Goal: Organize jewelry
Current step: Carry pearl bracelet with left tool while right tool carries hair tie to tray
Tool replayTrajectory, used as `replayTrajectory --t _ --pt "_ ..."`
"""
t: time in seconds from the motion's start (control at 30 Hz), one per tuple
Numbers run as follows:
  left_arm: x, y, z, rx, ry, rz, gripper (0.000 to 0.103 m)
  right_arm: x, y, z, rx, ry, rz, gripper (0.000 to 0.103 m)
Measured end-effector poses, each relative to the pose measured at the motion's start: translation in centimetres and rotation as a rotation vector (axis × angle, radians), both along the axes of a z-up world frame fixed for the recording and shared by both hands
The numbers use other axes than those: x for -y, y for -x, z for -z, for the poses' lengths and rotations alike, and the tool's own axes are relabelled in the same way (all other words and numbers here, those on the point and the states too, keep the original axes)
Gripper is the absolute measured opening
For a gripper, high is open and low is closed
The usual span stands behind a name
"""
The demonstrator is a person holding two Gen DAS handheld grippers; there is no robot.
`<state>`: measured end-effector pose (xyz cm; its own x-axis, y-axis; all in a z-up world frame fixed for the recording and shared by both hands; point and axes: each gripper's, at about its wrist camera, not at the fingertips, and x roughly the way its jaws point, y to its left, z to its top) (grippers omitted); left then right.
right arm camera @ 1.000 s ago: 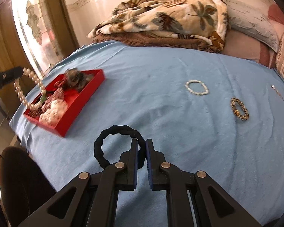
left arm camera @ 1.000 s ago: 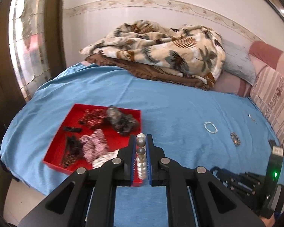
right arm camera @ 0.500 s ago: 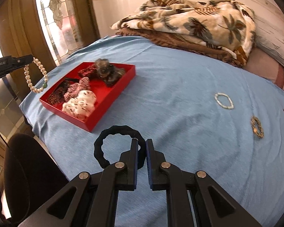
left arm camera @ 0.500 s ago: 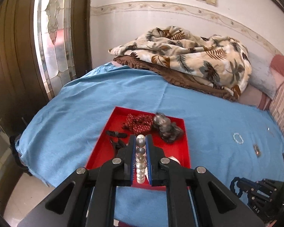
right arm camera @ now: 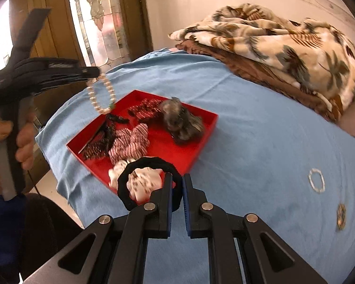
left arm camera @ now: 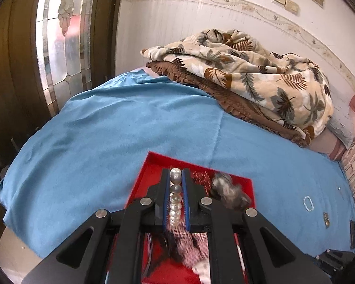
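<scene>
Above the red tray (right arm camera: 201, 146), left hand-held gripper (left arm camera: 176, 179) clamps pearl bracelet (right arm camera: 101, 94), right hand-held gripper (right arm camera: 176, 184) clamps black scrunchie (right arm camera: 149, 162).

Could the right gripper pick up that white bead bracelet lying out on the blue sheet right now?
Probably not yet: the right gripper is shut on a black hair tie. The white bead bracelet lies uncovered on the blue sheet.

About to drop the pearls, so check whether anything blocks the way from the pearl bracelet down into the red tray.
Nothing visible blocks it. The pearl bracelet hangs from the left gripper above the red tray's far left corner, with open air below. That corner's floor shows bare red; the scrunchies lie nearer.
</scene>
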<state>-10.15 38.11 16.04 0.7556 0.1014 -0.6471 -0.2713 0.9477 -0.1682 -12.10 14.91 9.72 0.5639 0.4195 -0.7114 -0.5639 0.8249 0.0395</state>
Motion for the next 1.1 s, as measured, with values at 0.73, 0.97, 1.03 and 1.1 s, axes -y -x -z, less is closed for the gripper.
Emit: replayTrajectory --t 0.73,0.97,1.03,1.1 --pt "-3.7 -8.7 7.2 -0.149 -0.017 -0.011 0.01 -7.2 -9.3 5.8 -0.129 0.05 0.028 0.01" --pt "-4.0 -9.0 7.8 -0.162 -0.023 -0.038 0.01 -7.2 -9.8 6.7 -0.15 0.052 0.031 0.01" --pt "-4.2 -8.9 7.8 -0.156 -0.009 -0.039 0.01 -7.3 -9.9 6.8 -0.15 0.055 0.028 0.01" --pt "-4.4 -8.7 7.6 -0.147 0.008 -0.034 0.014 -7.3 -9.8 6.9 -0.146 0.058 0.027 0.01"
